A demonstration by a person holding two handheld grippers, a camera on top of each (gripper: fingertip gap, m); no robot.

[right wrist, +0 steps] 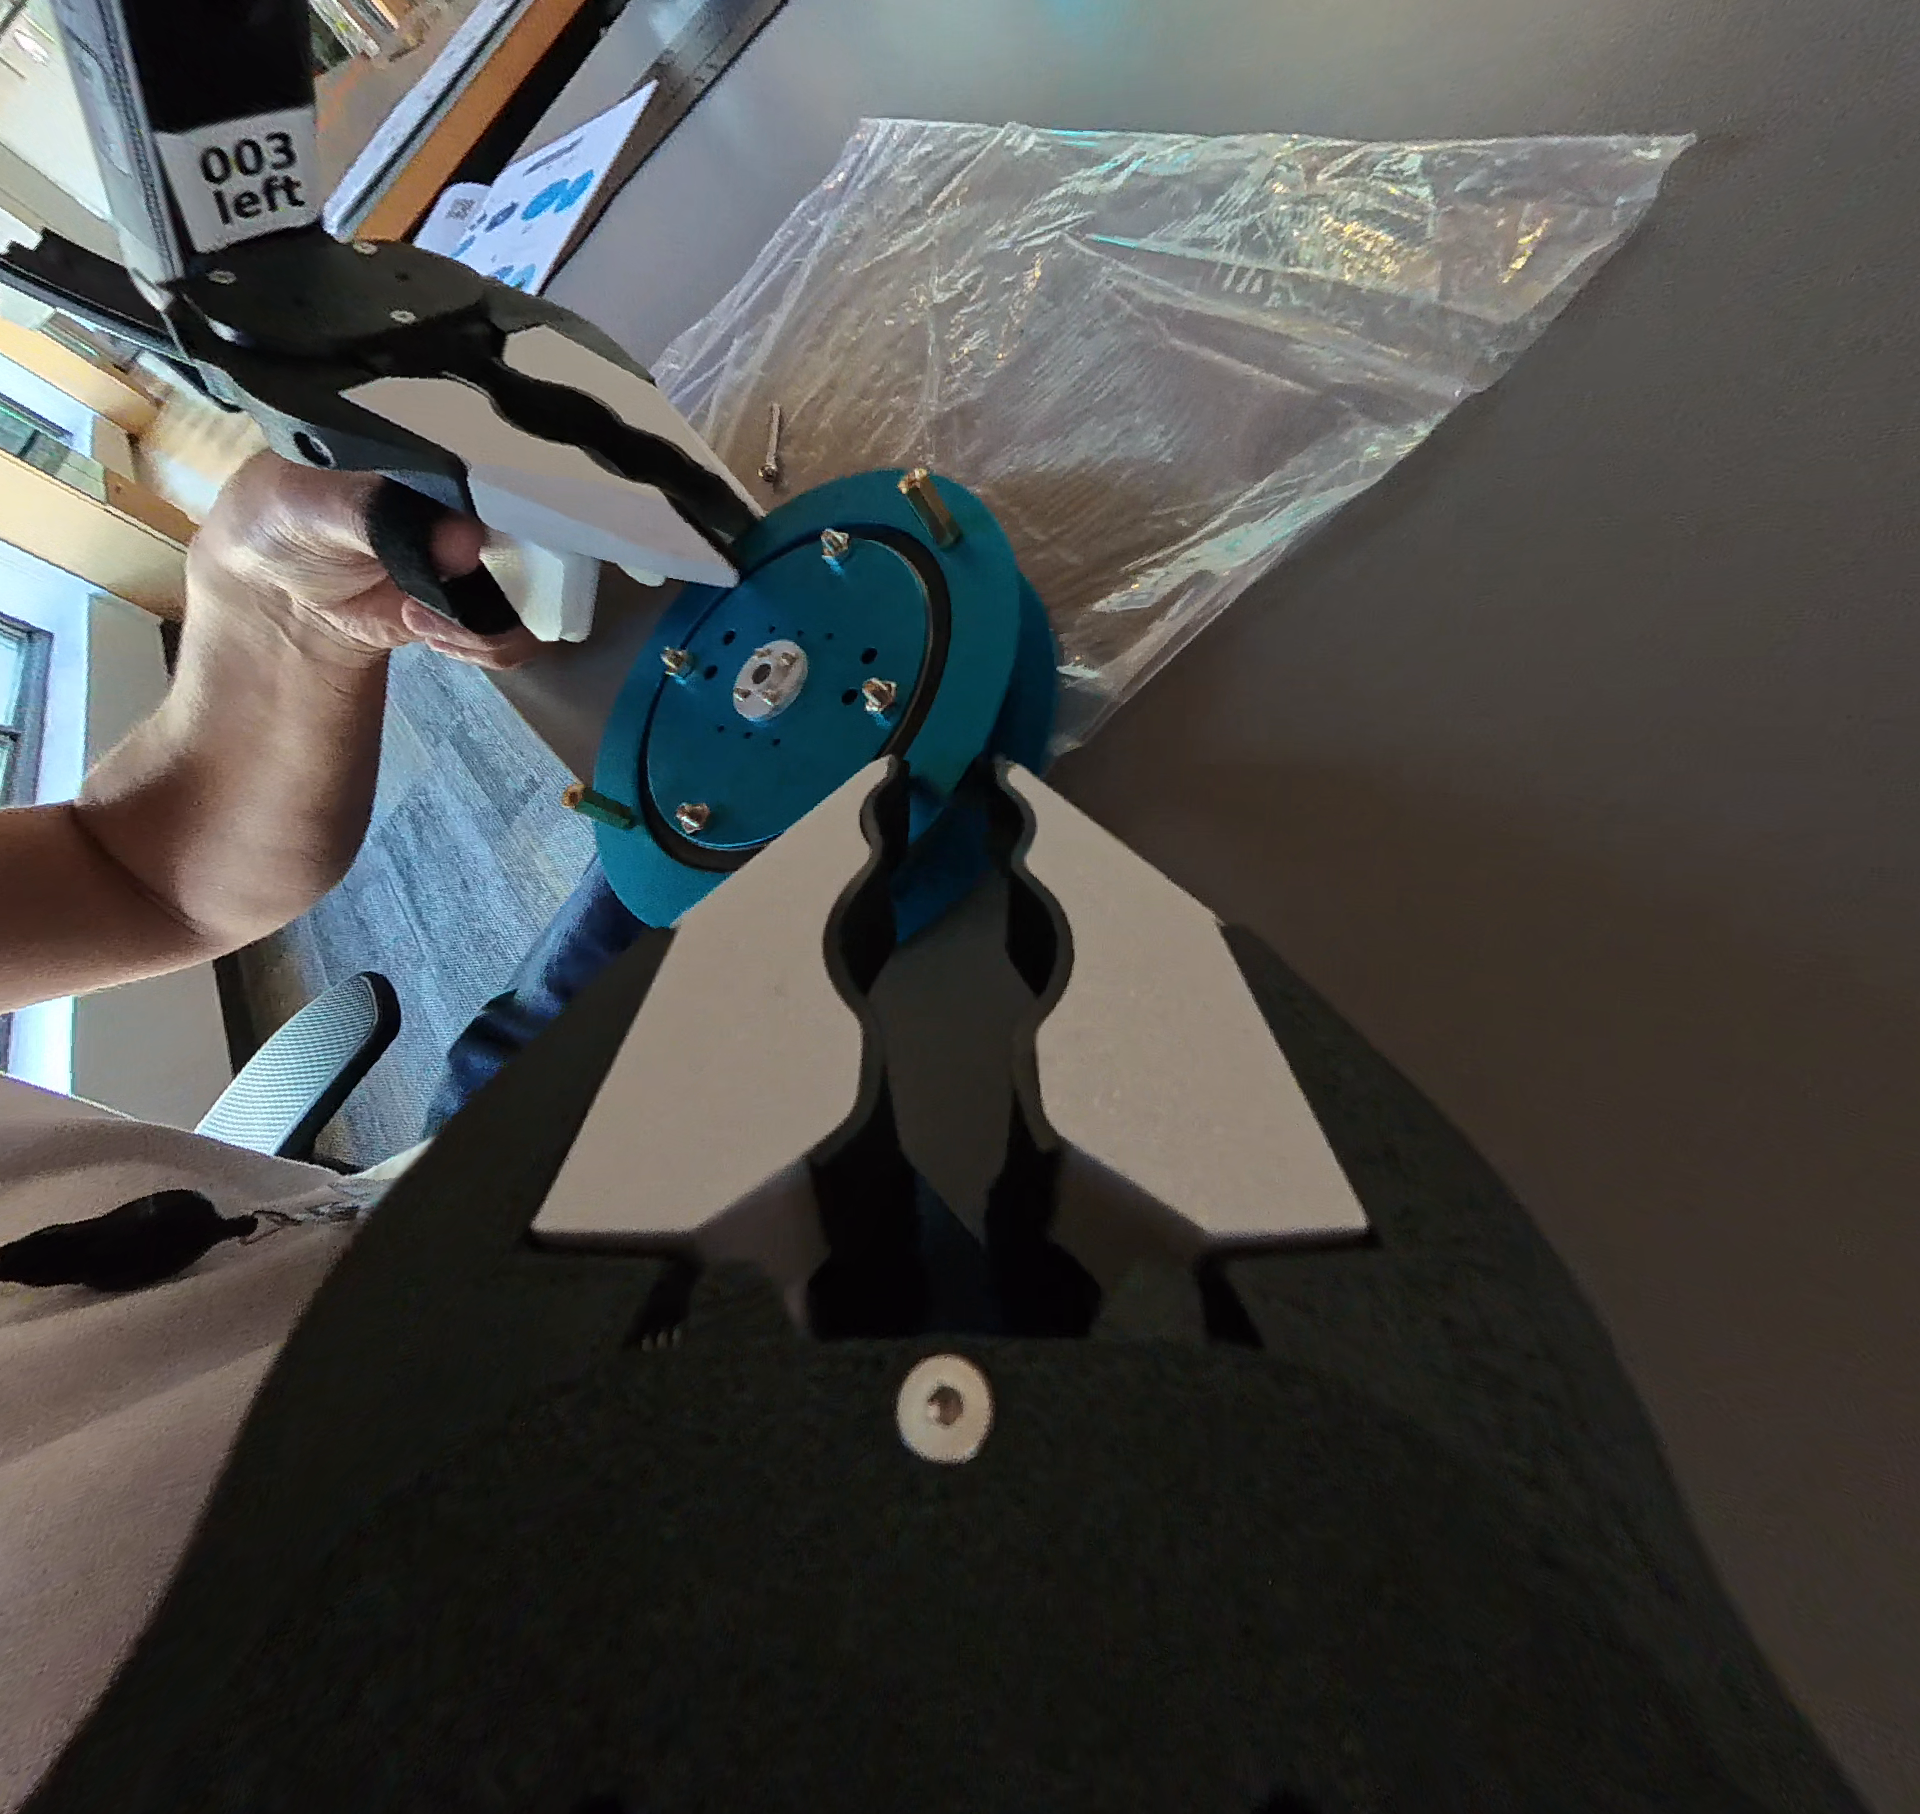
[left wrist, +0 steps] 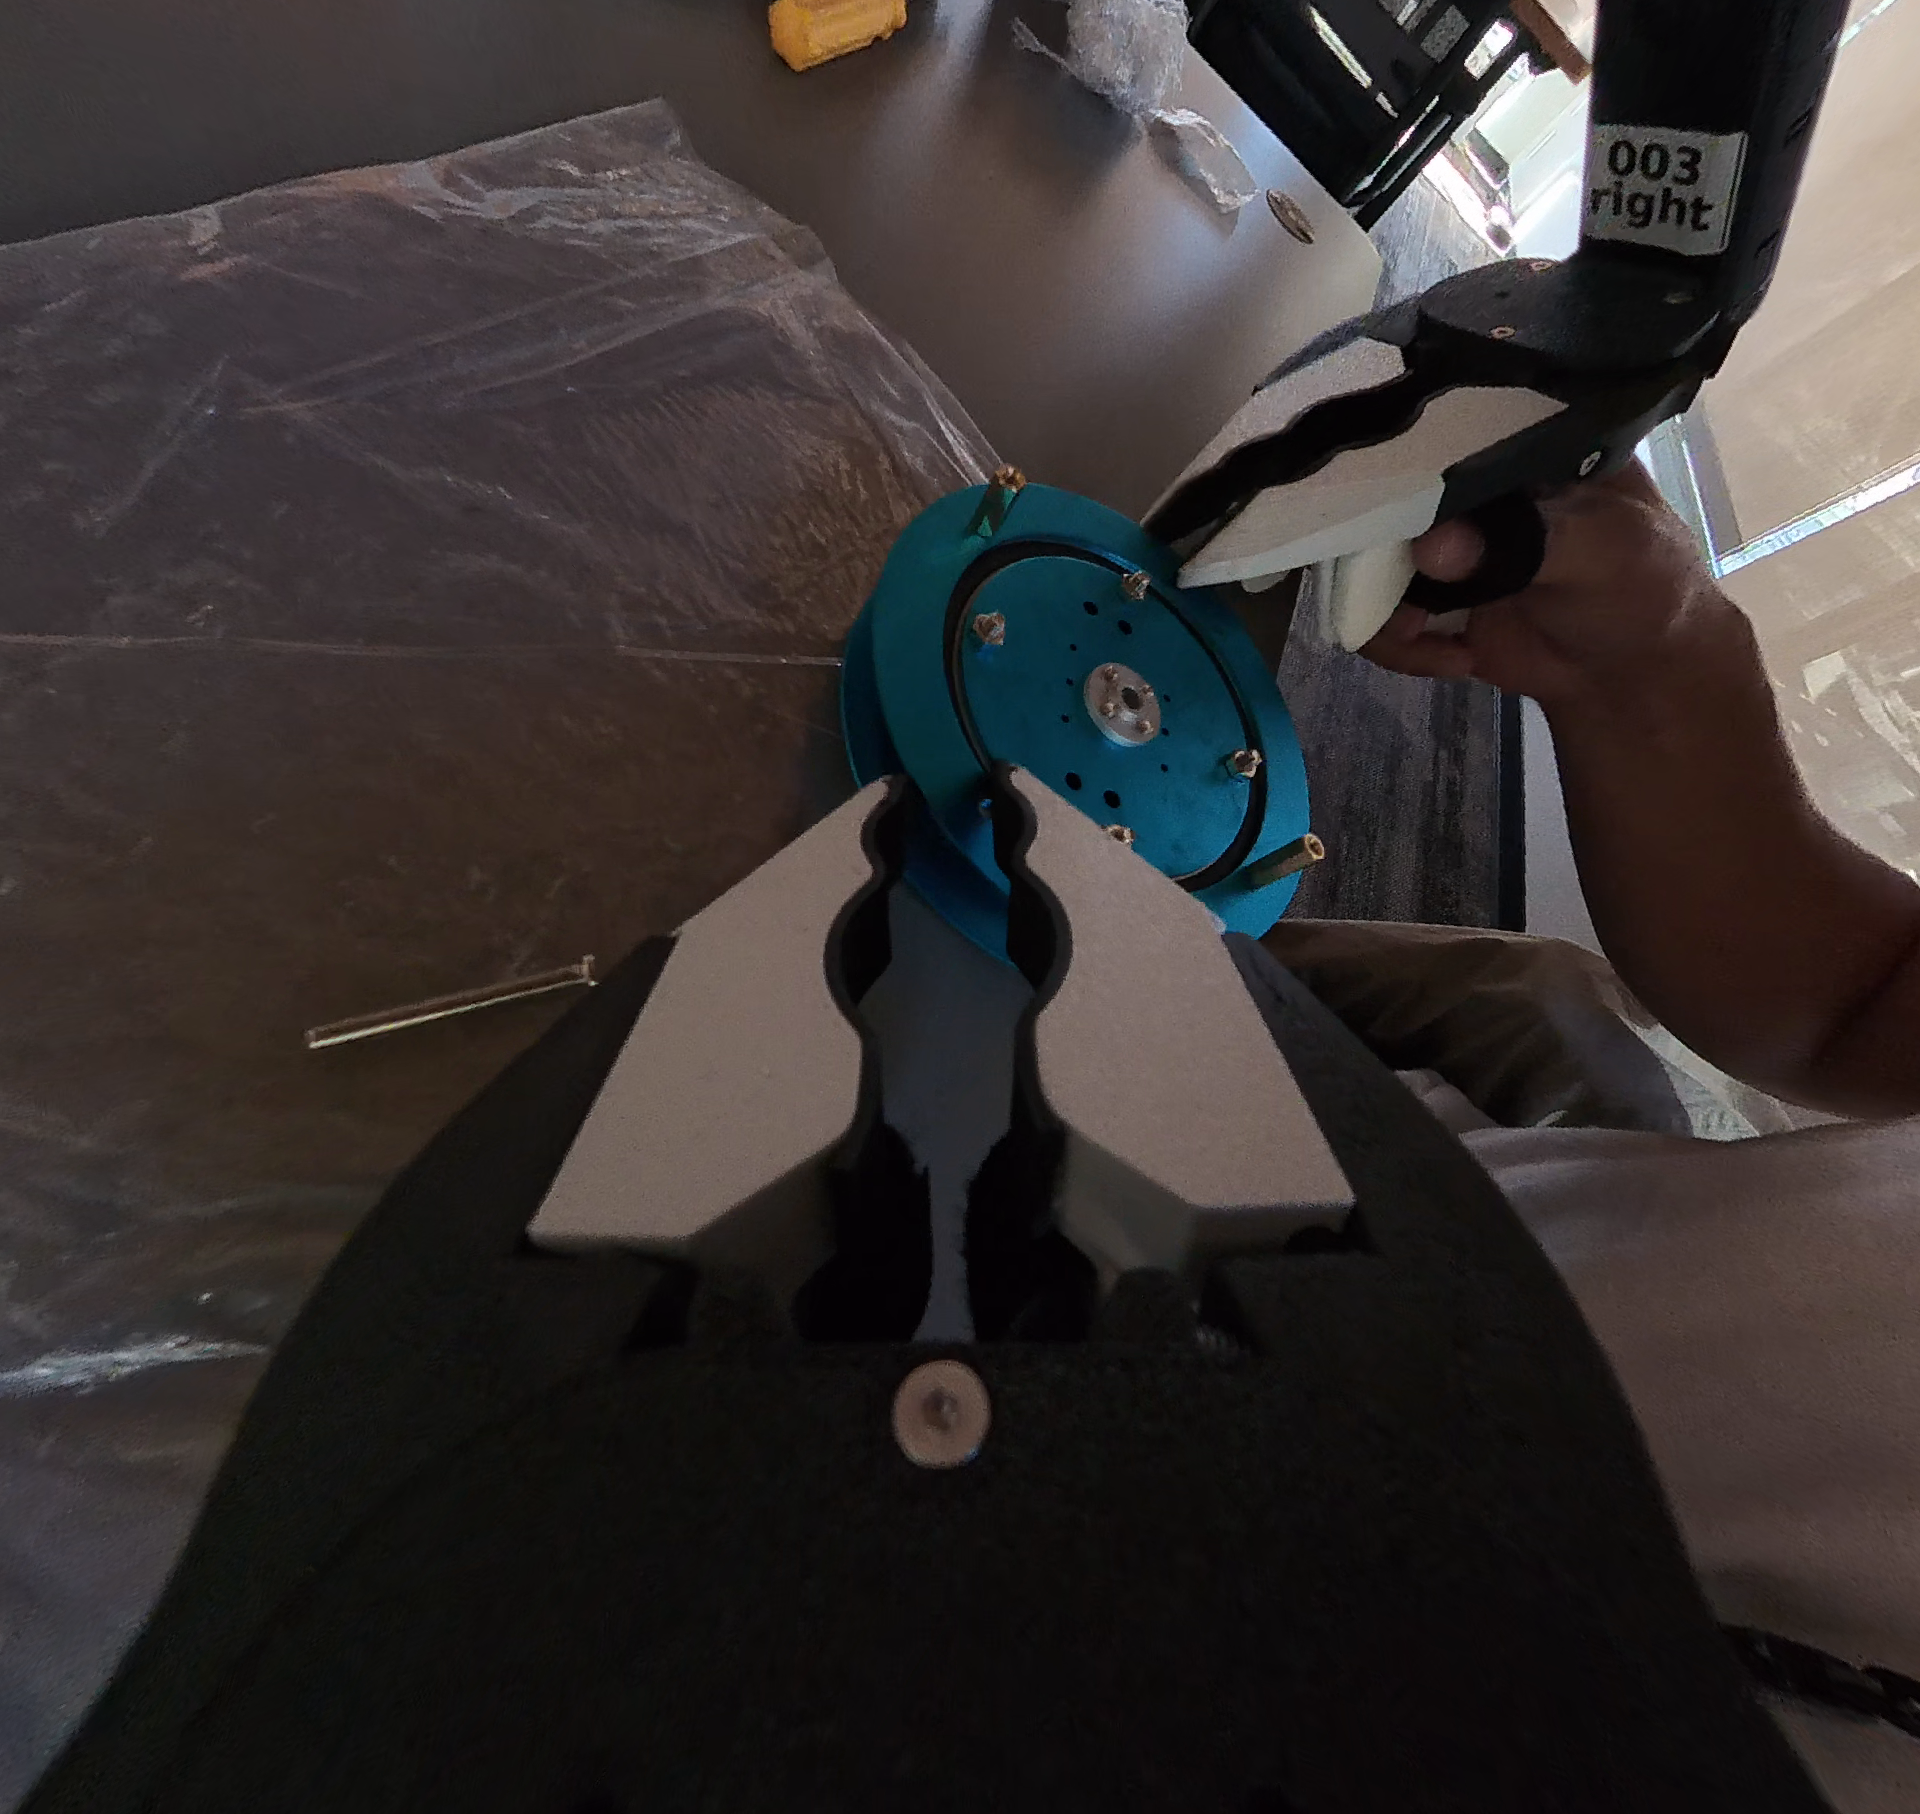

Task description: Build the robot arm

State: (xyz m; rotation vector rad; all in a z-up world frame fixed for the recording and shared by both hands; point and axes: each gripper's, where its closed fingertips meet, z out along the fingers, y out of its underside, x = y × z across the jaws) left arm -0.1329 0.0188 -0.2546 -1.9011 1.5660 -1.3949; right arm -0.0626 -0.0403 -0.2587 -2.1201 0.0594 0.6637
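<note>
Well, I have the disc [left wrist: 1101, 715] pinched from both sides. My left gripper [left wrist: 945, 788] is closed down to a narrow gap with the near rim between its tips. My right gripper [right wrist: 940, 772] is closed the same way on the opposite rim. The disc hangs tilted in the air between them, just ahead of both sets of tips and clear of the table [left wrist: 312, 19].

What worries me is how little I am holding. Each gripper has only a thin edge of smooth metal, caught right at the fingertips, so I judge the grip shallow. If either hand eases off or twists, the disc could pivot on the other pinch and slip out. From the left wrist view it seems to sit over the table edge, with floor beyond my right gripper. A drop there could miss the table altogether.

The two hands also have to stay matched. If they pull apart, or turn against each other, a rim could pop free.

The brass standoffs [left wrist: 1294, 855] stick up close beside my tips, and the black ring [left wrist: 961, 611] runs just ahead of them. A sliding finger could snag a post or drag the ring out of place.

To the left of my left gripper lie a clear bag [left wrist: 416, 517] and a long screw [left wrist: 447, 1006]. A falling disc could knock the screw away.
</note>
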